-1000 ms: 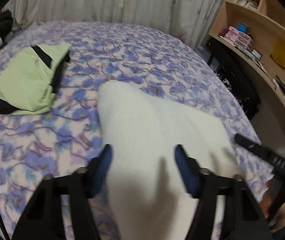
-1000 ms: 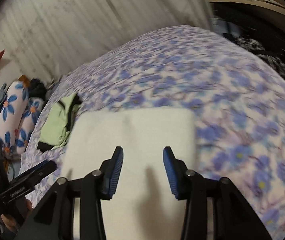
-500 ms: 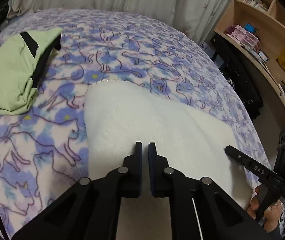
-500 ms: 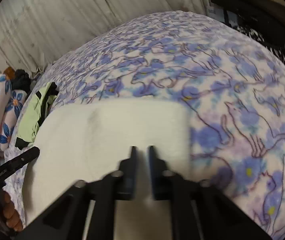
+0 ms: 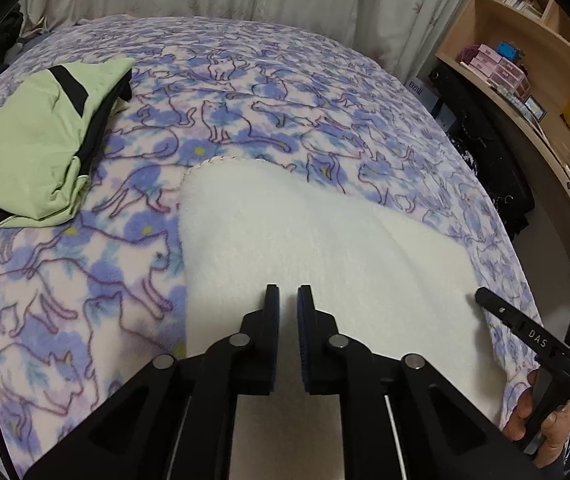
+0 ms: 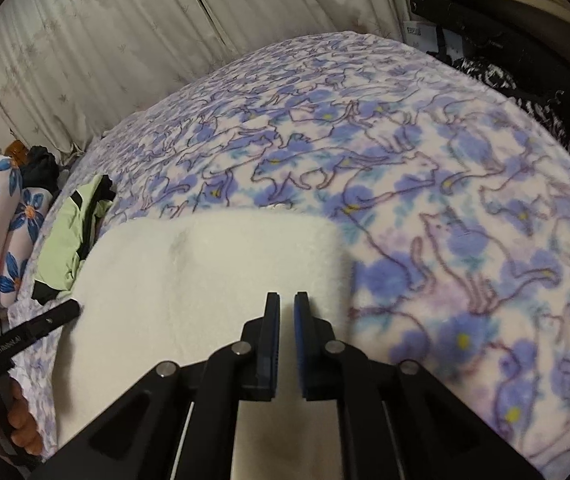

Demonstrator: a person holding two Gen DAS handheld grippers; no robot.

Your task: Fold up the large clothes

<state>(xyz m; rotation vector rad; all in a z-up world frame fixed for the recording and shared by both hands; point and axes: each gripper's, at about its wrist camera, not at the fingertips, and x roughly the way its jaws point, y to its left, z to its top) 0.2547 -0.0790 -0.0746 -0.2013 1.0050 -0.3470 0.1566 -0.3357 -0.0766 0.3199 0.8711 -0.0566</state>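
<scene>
A bed [image 5: 269, 92] covered in a purple cat-print blanket carries a white fleece garment [image 5: 305, 248] spread at its near edge and a folded green-and-black garment [image 5: 41, 140] farther left, apart.

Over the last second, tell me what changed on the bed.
Both grippers, left gripper and right gripper, closed from wide open to nearly shut over the white fleece; no pinched cloth shows. Both moved closer to it. The green garment stayed put.
</scene>
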